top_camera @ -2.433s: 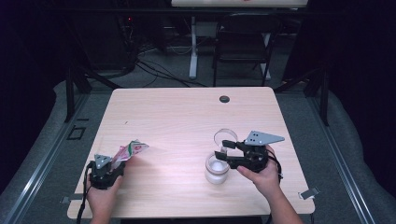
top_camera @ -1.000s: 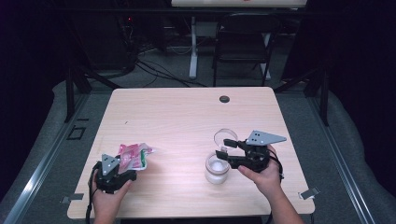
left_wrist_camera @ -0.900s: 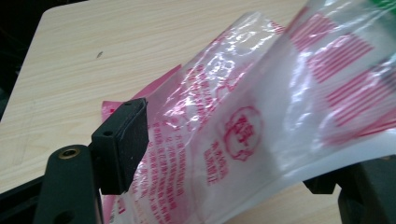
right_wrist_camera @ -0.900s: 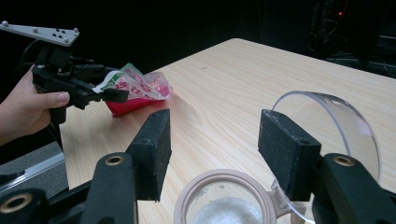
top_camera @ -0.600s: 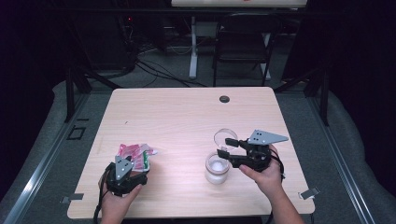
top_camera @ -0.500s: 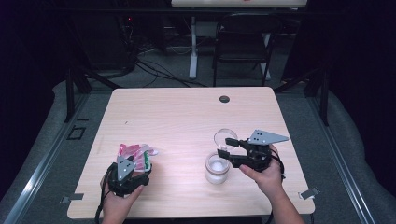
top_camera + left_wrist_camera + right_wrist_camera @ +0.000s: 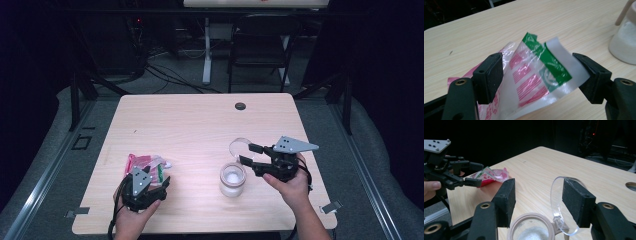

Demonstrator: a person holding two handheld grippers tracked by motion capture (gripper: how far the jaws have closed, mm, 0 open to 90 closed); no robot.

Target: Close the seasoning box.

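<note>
Nearest you, your left gripper [image 7: 162, 183] sits at the table's [image 7: 200, 125] front left with its jaws spread wide; in the left gripper view the packet [image 7: 541, 72] stands between the two pads, its green-and-white end curling up between them, but neither pad presses it, so nothing is gripped there yet. The packet [image 7: 146, 165] itself lies on the wood just ahead of that gripper, red-striped and clear. To the right, the jar [image 7: 232, 179] stands upright near the front edge with white powder in it, and its clear hinged lid [image 7: 560, 205] is swung open and stands on edge. Your right gripper [image 7: 248, 154] is just beside the jar, jaws apart, with the lid between the pads; whether a pad touches it I cannot tell. So the jar looks ready: open and steadied from the side. What seems left is the whole of the packet work: closing on it, lifting it, carrying it across to the jar and emptying it in. Farther off, only a dark grommet [image 7: 240, 106] marks the table's back edge.
</note>
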